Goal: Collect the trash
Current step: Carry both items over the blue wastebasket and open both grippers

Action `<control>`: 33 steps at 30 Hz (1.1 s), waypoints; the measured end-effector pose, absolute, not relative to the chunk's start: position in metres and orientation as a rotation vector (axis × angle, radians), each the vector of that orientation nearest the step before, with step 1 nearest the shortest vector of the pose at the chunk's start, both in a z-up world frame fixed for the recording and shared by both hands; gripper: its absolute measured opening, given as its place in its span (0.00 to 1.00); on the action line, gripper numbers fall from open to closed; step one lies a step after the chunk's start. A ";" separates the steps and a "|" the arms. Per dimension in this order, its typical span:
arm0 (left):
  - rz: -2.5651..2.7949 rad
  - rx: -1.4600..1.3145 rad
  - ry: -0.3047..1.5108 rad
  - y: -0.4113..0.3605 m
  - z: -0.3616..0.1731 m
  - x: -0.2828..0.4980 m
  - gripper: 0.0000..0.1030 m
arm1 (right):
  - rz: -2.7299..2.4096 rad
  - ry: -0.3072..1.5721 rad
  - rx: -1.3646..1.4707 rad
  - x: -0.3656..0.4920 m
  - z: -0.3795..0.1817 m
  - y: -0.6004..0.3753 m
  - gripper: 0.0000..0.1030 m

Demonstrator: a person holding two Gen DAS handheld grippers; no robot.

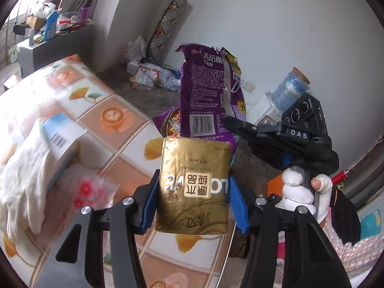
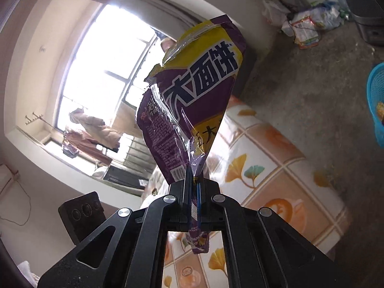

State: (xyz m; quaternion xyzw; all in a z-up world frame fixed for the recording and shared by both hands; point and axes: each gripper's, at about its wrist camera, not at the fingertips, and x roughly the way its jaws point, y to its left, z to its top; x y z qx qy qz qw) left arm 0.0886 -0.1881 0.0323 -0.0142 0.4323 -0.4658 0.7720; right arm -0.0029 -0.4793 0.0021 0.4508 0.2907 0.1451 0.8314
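My left gripper (image 1: 192,192) clamps a gold pack (image 1: 193,187) between its blue pads (image 1: 236,206), one pad pressing on each side. The pack stands upright in the lower centre of the left wrist view, lifted clear of the table (image 1: 79,91), whose cloth shows coffee cups and yellow leaves. On the table, at centre left of that view, lie a white cloth (image 1: 21,182) and a box (image 1: 60,139) with a barcode; both are blurred.

My right gripper (image 2: 192,182) is fully closed on the bottom corner of a purple wrapper (image 2: 192,100). The wrapper rises from the jaws into the upper centre of the right wrist view, torn open at the top, with a short end protruding below the fingers. In the left wrist view the same wrapper (image 1: 206,96) stands just behind the gold pack, and the right gripper (image 1: 230,122) enters from the right, held by a hand (image 1: 300,189) in a white glove.

A blue basket (image 2: 376,105) sits on the floor at the right edge of the right wrist view. Loose bags (image 2: 309,24) lie against the wall in the upper right. A window (image 2: 108,72) fills the upper left.
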 end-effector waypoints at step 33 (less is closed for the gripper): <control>-1.105 0.221 1.230 -0.606 -0.163 0.213 0.71 | -0.559 0.647 1.350 0.012 -0.250 -0.755 0.13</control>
